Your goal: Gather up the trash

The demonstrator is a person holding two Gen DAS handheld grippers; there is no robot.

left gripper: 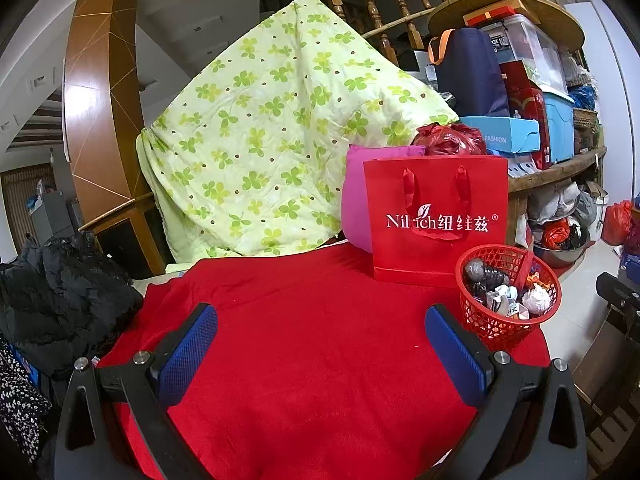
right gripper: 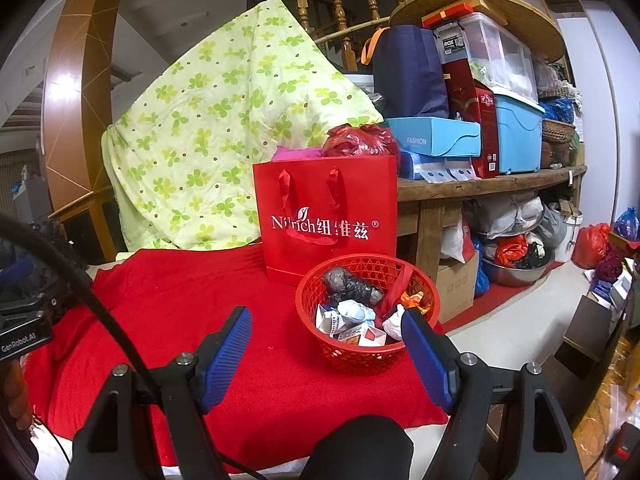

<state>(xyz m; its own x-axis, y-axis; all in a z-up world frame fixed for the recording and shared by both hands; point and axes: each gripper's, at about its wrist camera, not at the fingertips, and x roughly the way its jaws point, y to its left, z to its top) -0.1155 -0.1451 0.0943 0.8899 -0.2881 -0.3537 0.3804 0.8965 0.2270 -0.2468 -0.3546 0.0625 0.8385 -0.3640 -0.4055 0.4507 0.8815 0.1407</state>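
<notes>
A small red plastic basket stands on the red cloth and holds crumpled trash: grey foil, white paper, small cartons, an orange scrap. My right gripper hovers in front of the basket, open, its blue pads wide apart with nothing between them. My left gripper is open over bare cloth, left of the basket, also holding nothing.
A red paper gift bag stands behind the basket, with a pink cushion and a green flowered quilt behind. Shelves with boxes fill the right. A black jacket lies left. The cloth's edge drops off at right.
</notes>
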